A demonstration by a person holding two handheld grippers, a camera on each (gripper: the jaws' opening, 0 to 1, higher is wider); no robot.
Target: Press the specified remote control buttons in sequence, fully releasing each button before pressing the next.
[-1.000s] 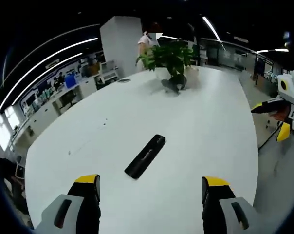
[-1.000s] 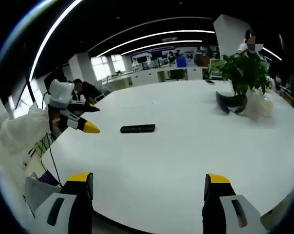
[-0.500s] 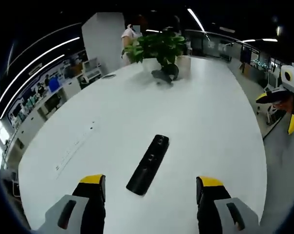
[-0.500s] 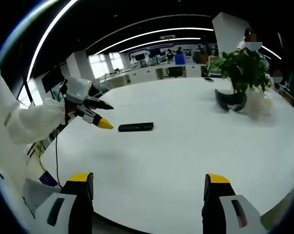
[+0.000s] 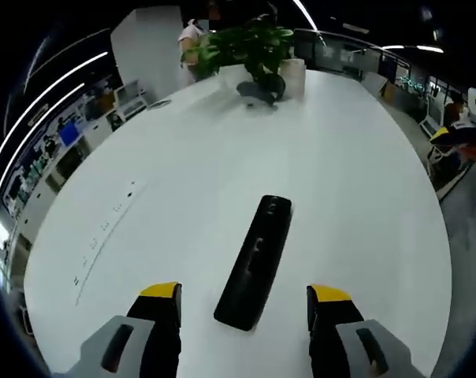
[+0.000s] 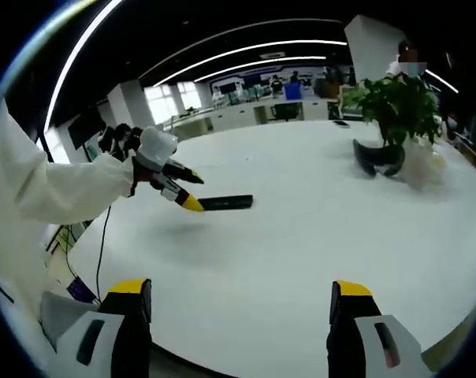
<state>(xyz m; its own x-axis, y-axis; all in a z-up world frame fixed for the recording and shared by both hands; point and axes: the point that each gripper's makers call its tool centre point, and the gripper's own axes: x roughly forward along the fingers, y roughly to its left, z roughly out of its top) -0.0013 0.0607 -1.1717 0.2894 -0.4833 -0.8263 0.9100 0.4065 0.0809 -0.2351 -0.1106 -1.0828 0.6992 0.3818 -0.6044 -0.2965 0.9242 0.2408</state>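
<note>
While you bring the left gripper (image 5: 243, 303) in over the last second, the remote control (image 5: 255, 261) grows large in the left gripper view and now lies lengthwise between that gripper's two yellow-tipped jaws, its near end just ahead of them. The jaws stand wide apart and hold nothing. In the right gripper view the left gripper (image 6: 187, 187) has come across from your sleeve side, and its tips now sit right at the near end of the remote control (image 6: 224, 202), low over the white counter (image 6: 317, 236); whether they touch it cannot be told.

Your right gripper (image 6: 240, 315) hangs back at the counter's edge, jaws spread wide and empty, well apart from the remote.

So the approach looks nearly finished and no button seems pressed yet. You will likely need one jaw tip set on a single button, pressed and lifted clear before the next. The potted plant (image 6: 392, 110) stands far off across the counter.
</note>
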